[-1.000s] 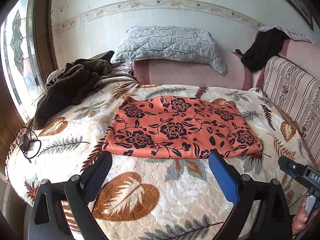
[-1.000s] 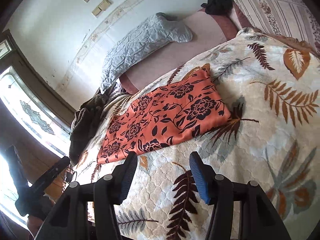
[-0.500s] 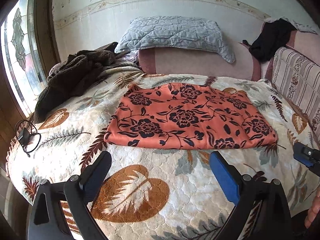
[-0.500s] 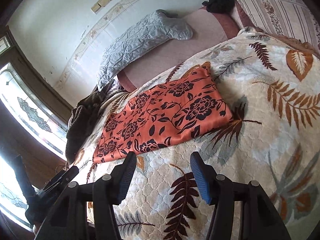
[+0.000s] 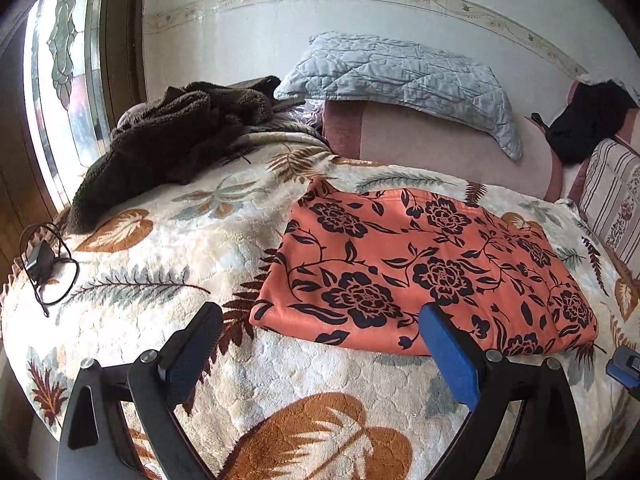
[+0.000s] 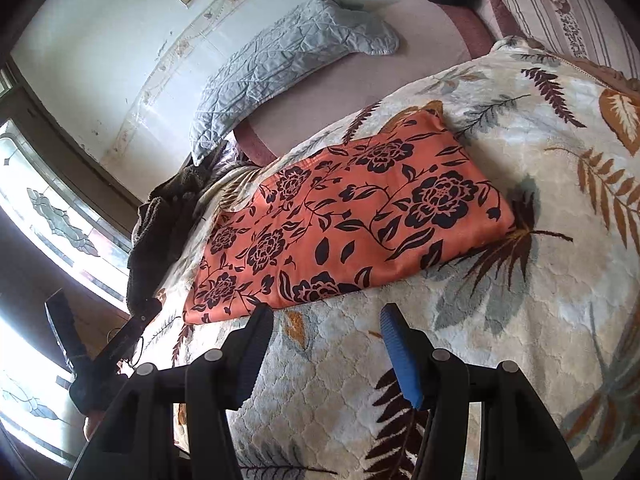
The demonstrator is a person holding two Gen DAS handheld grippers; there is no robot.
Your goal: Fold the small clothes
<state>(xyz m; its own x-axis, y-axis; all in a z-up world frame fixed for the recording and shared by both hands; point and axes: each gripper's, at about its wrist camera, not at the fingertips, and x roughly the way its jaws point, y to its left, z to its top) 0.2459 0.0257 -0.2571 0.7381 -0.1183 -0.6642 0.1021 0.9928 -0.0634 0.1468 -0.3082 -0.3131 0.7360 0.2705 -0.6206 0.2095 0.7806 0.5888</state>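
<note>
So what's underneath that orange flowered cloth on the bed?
The orange flowered cloth lies flat on the leaf-patterned blanket, which shows on every side of it. Whatever is directly beneath the cloth is covered; no bulge suggests anything else under it.

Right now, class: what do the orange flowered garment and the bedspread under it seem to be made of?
Orange flowered garment: probably thin, smooth satin-like woven cloth; it lies flat with a faint sheen and soft folded edges.
Bedspread: seemingly plush, matte quilted fleece; fuzzy pile and stitched scallop pattern show.
</note>
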